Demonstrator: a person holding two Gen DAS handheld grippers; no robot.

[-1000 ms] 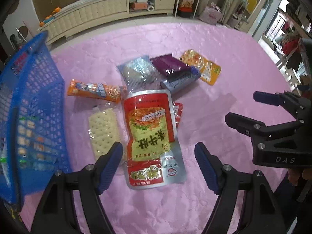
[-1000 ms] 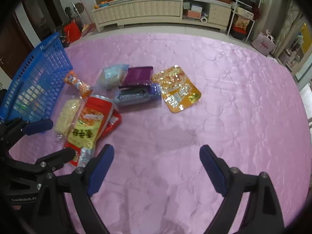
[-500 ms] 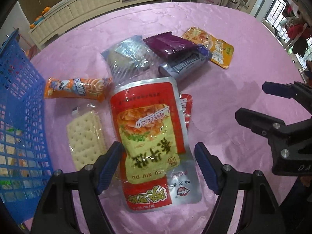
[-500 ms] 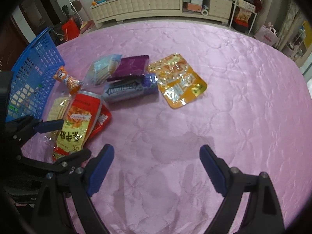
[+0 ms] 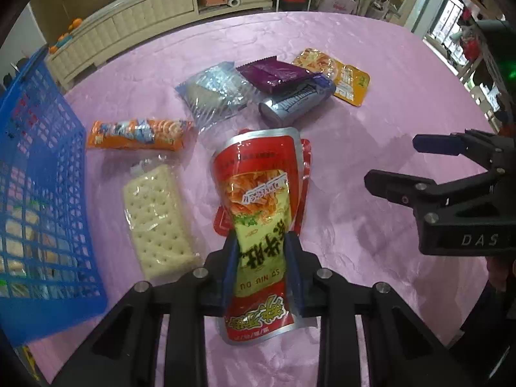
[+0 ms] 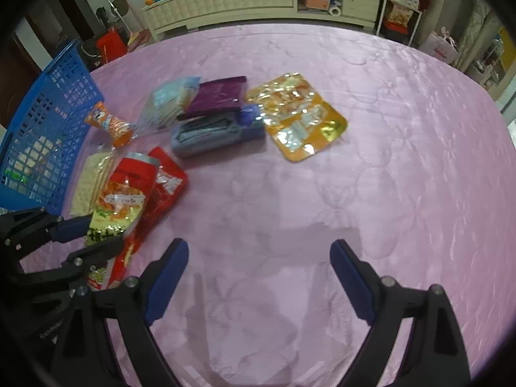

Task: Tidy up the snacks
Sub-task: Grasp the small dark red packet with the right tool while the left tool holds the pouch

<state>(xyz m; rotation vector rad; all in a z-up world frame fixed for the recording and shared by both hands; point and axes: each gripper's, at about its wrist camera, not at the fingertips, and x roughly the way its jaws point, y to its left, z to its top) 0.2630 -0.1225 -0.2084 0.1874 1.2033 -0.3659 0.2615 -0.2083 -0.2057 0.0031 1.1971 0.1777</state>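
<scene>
— What has the left gripper got hold of?

— A red and yellow snack pouch, pinched across its lower half between the two blue pads, jaws drawn in tight on its sides. The pouch bows upward ahead of the fingers, over a smaller red packet lying beneath it on the pink tablecloth.

— And the right gripper?

— Jaws spread wide, nothing between them, held over a bare stretch of cloth to the right of the pouch.

— Where are the other snacks?

— A pack of crackers lies just left of the pouch, an orange biscuit roll beyond it. Farther back sit a clear silvery bag, a purple wrapper resting partly on a blue-grey packet, and an orange foil pouch at the right end.

— The basket?

— A blue basket stands at the left edge of the table, near the crackers, with some packets visible through its mesh.
</scene>
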